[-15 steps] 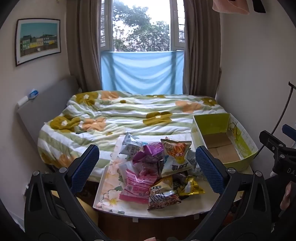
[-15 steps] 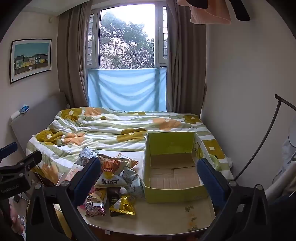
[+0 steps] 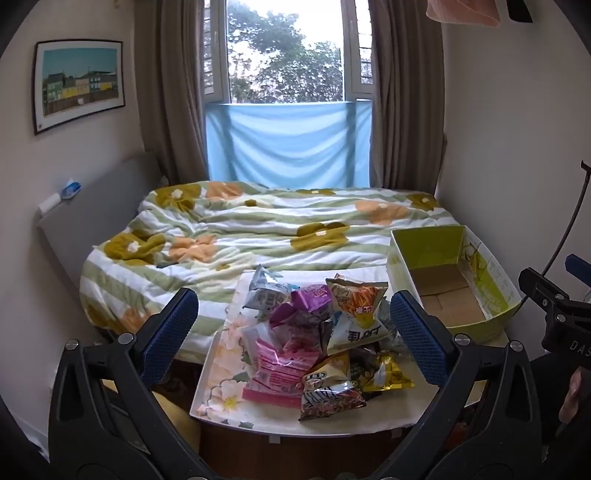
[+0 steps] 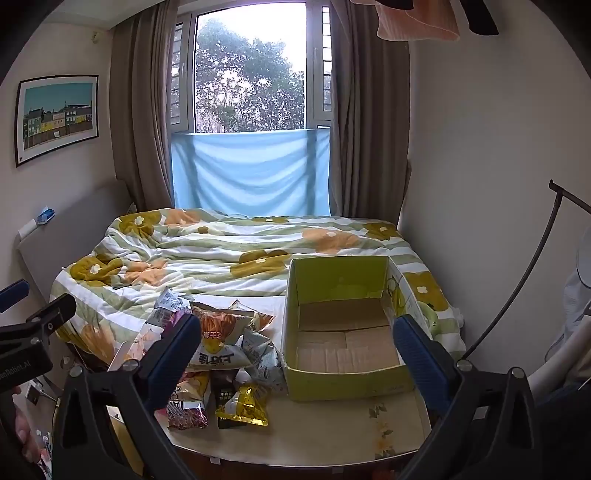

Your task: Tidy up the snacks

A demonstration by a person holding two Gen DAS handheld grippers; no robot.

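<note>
snack packets (image 3: 317, 339) heaped on table (image 3: 388, 410), left of empty green box (image 4: 347, 332). left gripper (image 3: 293, 326) and right gripper (image 4: 295, 343) both spread, holding nothing. bags look light, crinkly, slippery; pinch a sealed edge.

**Bedroom backdrop, nothing fancy**

So behind everything there's a bed with a rumpled quilt (image 3: 280, 229), green and white stripes with mustard and orange flowers. A grey headboard (image 3: 99, 218) runs along the left wall, with a small blue-and-white thing (image 3: 71, 188) sitting on top, too small to identify. Above it hangs a framed picture (image 3: 79, 85) of colourful houses. The window (image 4: 251, 74) shows trees outside, a light blue cloth (image 3: 288, 142) stretched across its lower part, brown curtains (image 4: 142, 110) either side. A peach towel (image 4: 417, 24) dangles at the top.
</note>
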